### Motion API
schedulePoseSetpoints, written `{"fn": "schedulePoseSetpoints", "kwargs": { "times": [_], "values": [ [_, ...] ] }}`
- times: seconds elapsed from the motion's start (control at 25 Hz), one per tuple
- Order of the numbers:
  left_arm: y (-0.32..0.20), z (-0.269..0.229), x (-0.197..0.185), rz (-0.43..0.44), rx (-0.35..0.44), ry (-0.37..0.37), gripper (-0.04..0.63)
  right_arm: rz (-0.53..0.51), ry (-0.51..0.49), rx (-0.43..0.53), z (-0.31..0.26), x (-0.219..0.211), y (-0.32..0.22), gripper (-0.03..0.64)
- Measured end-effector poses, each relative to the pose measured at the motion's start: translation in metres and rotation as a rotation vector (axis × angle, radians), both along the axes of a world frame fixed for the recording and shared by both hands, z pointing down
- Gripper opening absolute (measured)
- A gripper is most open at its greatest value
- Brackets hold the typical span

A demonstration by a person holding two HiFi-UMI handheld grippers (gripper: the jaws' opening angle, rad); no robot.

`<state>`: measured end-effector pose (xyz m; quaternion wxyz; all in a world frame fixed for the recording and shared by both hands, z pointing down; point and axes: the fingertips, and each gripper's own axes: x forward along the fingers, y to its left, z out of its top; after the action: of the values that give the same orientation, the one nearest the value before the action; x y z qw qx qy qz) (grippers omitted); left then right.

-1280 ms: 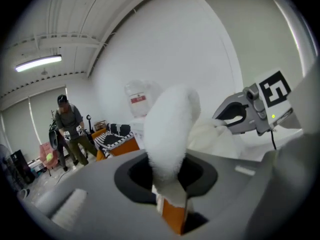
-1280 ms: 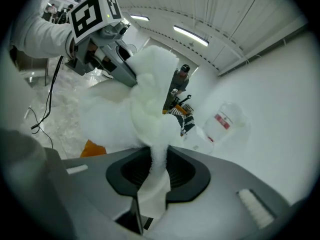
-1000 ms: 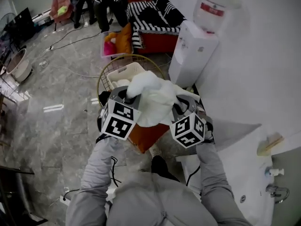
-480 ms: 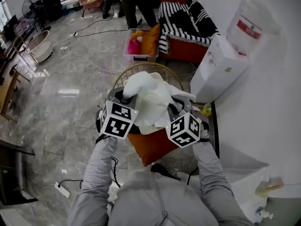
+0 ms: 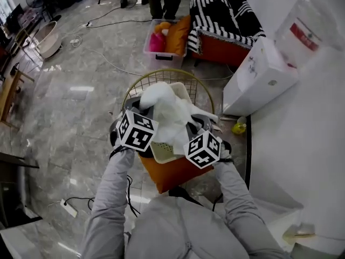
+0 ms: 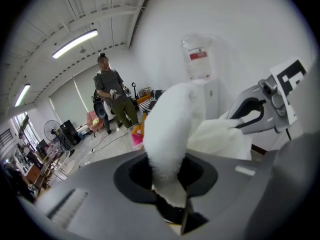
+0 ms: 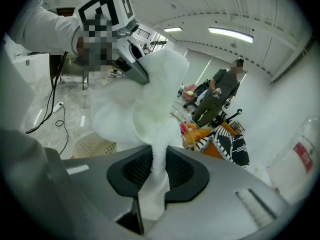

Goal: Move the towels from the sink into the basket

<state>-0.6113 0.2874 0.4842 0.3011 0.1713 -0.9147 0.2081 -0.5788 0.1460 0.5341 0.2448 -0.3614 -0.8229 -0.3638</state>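
Now we are holding the towel (image 5: pixel 171 109) over the basket (image 5: pixel 167 70), the left gripper (image 6: pixel 170 199) and right gripper (image 7: pixel 152 184) both clamping it. Lowering and releasing are remaining, we are judging; the sink is showing nowhere.

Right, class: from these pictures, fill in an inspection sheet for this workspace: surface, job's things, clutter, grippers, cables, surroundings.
Surface: grey tiled floor; no table seen.
Job's things: white towel held over the gold wire basket; sink not in view.
Clutter: bin of soft toys, yellow bottle.
Grippers: left gripper and right gripper both shut on the towel.
Cables: power strip and lead on the floor.
Surroundings: water dispenser, striped sofa, standing person.
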Motion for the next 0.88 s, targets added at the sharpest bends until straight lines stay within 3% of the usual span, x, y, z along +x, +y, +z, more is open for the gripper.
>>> {"fn": "schedulePoseSetpoints", "kwargs": {
  "times": [0.44, 0.88],
  "values": [
    [-0.006, 0.118, -0.036, 0.029, -0.070, 0.227, 0.170, 0.011, 0.258, 0.024, 0.105, -0.009, -0.003, 0.063],
    [-0.016, 0.166, -0.060, 0.060, -0.068, 0.311, 0.245, -0.087, 0.385, 0.056, 0.158, 0.009, 0.020, 0.066]
  ]
}}
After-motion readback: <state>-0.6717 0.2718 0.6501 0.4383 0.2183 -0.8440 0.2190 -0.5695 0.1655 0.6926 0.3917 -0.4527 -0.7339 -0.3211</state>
